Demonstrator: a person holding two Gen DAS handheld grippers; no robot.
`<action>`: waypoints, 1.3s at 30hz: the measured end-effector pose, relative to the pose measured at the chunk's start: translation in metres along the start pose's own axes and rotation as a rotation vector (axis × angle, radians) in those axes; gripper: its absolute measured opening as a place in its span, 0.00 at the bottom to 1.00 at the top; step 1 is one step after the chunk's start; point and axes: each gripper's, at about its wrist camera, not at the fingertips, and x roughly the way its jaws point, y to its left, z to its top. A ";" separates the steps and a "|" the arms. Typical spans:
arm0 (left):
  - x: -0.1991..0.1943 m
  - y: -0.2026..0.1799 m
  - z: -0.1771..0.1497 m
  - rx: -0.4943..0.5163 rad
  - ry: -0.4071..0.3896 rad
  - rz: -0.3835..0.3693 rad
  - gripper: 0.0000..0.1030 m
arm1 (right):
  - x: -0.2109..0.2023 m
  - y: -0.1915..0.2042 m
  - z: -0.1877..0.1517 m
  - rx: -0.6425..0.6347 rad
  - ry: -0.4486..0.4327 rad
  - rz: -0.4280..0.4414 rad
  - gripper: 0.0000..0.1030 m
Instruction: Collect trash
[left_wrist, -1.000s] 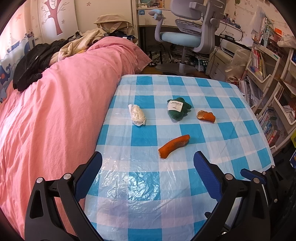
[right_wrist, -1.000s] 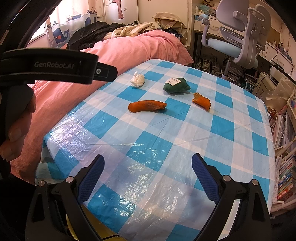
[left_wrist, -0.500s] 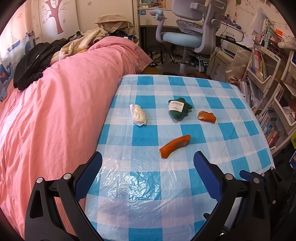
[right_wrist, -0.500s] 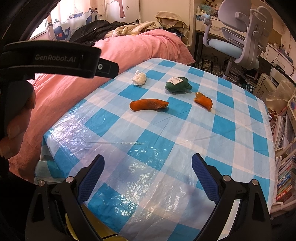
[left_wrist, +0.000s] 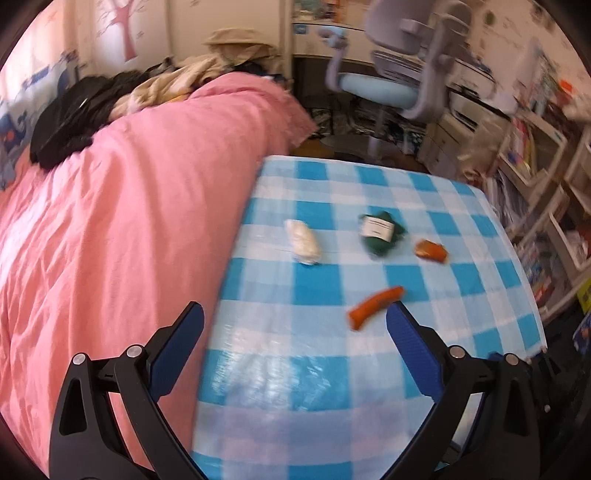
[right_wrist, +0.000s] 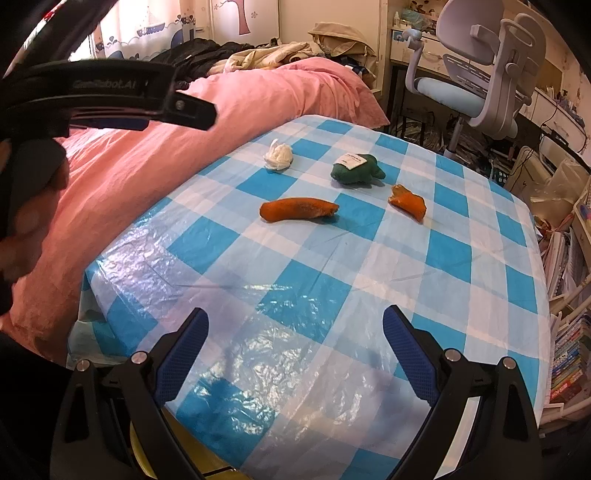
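Note:
Several bits of trash lie on the blue-and-white checked table. A long orange peel is nearest. Behind it are a crumpled white tissue, a dark green wrapper with a white label, and a small orange peel. My left gripper is open above the near table edge beside the bed, its right finger close to the long peel. My right gripper is open over the near part of the table, holding nothing. The left gripper's body and a hand show at the left of the right wrist view.
A bed with a pink duvet borders the table's left side, with clothes piled at its far end. A light blue office chair stands behind the table. Shelves with books crowd the right side.
The left gripper has swung left, so the table now sits further right in its blurred view. The right gripper has edged forward toward the trash. Both stay open.

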 end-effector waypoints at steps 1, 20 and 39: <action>0.004 0.010 0.002 -0.033 0.009 -0.011 0.93 | -0.002 -0.001 0.000 0.000 -0.007 0.002 0.89; 0.083 0.012 0.046 -0.097 0.063 -0.029 0.93 | 0.033 0.003 0.033 0.008 -0.014 0.076 0.89; 0.156 -0.051 0.049 0.186 0.258 -0.208 0.16 | 0.080 -0.006 0.055 0.139 0.043 0.109 0.89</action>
